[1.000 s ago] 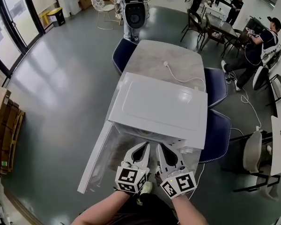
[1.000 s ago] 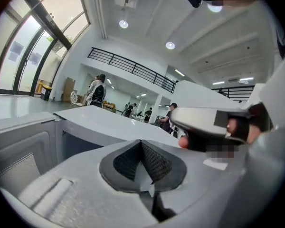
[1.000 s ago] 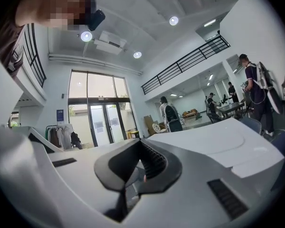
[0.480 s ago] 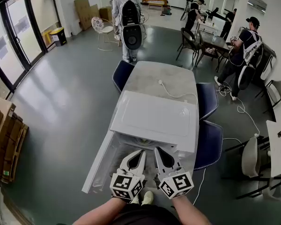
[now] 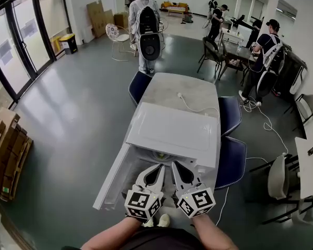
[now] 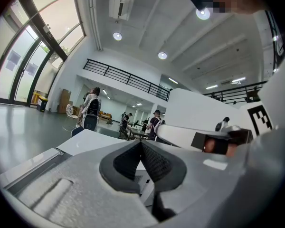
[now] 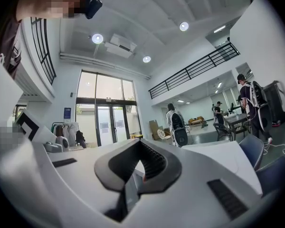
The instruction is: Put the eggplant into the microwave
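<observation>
A white microwave [image 5: 172, 132] stands on the grey table [image 5: 182, 87] with its door [image 5: 111, 180] swung open to the left. No eggplant shows clearly in any view; a small pale thing [image 5: 159, 155] lies just inside the opening, too small to name. My left gripper [image 5: 160, 166] and right gripper [image 5: 173, 164] are held side by side just before the opening, both shut with nothing between the jaws. In the left gripper view the left gripper [image 6: 141, 144] has its tips touching; in the right gripper view the right gripper [image 7: 140, 141] does too.
A white power cable [image 5: 194, 104] lies on the table behind the microwave. Blue chairs stand at the table's left [image 5: 140, 85] and right [image 5: 230, 158]. Several people stand or sit at the back of the hall. Cardboard boxes [image 5: 5, 150] are stacked at far left.
The head view has tilted up, so more of the hall shows. Both grippers stay shut in front of the open microwave, hardly moved.
</observation>
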Demonstrator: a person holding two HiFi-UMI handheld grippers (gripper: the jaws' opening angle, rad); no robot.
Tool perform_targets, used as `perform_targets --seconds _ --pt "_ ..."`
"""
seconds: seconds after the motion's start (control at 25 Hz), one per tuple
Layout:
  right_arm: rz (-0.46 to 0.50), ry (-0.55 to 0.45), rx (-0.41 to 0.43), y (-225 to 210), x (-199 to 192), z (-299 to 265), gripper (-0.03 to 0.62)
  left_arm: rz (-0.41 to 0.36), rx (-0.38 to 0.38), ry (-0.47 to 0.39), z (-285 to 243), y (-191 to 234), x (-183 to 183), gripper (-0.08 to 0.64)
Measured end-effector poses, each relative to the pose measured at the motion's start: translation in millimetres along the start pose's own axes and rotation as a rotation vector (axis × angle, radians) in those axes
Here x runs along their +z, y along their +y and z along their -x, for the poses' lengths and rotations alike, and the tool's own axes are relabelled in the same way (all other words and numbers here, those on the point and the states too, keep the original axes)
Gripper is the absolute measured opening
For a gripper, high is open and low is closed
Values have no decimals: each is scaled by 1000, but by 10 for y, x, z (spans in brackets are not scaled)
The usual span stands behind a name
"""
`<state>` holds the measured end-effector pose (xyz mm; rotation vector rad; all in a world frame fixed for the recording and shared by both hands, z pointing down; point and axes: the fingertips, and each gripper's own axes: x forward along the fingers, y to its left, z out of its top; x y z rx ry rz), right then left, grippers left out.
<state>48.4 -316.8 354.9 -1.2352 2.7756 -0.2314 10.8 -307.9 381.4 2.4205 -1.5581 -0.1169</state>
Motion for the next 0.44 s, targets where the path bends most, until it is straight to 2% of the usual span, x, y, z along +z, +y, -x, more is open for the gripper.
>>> perform_targets --seconds 0.44 --pt "-1 -4 8 26 -36 87 0 0 18 -1 71 -31 -49 6"
